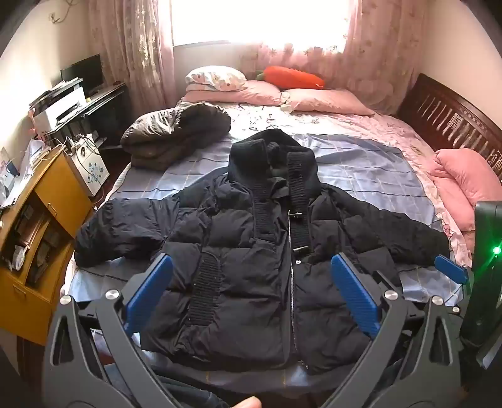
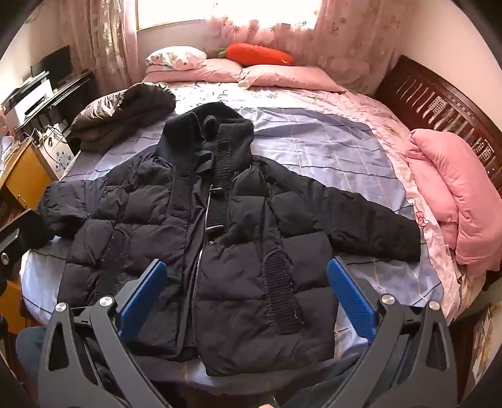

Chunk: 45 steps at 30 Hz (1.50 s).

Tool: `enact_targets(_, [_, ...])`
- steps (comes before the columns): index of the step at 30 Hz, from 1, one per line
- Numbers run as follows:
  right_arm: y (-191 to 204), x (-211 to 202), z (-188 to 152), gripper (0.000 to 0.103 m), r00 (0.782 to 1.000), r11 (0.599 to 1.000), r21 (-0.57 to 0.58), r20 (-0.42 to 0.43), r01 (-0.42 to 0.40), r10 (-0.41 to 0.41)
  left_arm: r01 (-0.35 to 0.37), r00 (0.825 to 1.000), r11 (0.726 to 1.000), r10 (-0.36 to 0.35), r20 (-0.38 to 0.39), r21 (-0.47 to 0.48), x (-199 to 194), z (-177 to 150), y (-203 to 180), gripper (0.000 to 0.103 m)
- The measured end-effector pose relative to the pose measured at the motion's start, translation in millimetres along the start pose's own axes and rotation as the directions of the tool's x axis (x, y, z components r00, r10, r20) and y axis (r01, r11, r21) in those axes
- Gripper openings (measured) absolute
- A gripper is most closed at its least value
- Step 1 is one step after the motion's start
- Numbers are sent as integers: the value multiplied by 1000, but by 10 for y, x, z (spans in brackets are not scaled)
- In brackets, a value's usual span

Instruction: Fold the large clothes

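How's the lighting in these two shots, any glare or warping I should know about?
Left wrist view: the window is blown out white, and the black jacket loses detail in its dark folds. Right wrist view: same backlit glare at the top, and fisheye bending curves the headboard and the bed's edges. Both tongs look sharp.

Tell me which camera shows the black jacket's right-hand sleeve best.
The right wrist view: the black jacket lies spread, and that sleeve shows whole to its cuff. In the left wrist view the sleeve runs toward the frame edge, its cuff near the other gripper.
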State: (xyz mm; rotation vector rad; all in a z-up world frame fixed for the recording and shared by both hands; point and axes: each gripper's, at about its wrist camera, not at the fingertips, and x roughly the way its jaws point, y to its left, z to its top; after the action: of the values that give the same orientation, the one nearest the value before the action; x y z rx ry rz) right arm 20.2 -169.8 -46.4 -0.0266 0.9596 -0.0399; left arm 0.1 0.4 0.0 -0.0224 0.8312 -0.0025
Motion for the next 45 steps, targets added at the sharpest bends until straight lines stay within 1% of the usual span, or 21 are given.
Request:
enact_targets(9, [19, 19, -34, 102, 1000, 1000, 5, 7, -6, 6, -3, 1000, 1000, 3, 0, 6, -4, -1, -11, 101])
enact_targets(10, [46, 94, -75, 102, 1000, 1000, 0, -8, -6, 6, -4, 1000, 1000, 4, 0, 7, -4, -1, -12, 101])
enact_targets(14, [0, 68, -50, 102, 1000, 1000, 1, -10, -11, 11, -4, 1000, 1000, 4, 2, 7, -7, -3, -11, 101])
enact_targets(25, [30, 72, -75, 102, 999, 1000, -2, -17, -30, 30, -2, 1000, 1000, 2, -1, 6, -37, 0, 4, 101])
enact_targets(45, [68, 80, -97, 102, 999, 999, -2, -21, -34, 34, 0, 1000, 1000, 0, -3, 2, -38, 15, -7, 101])
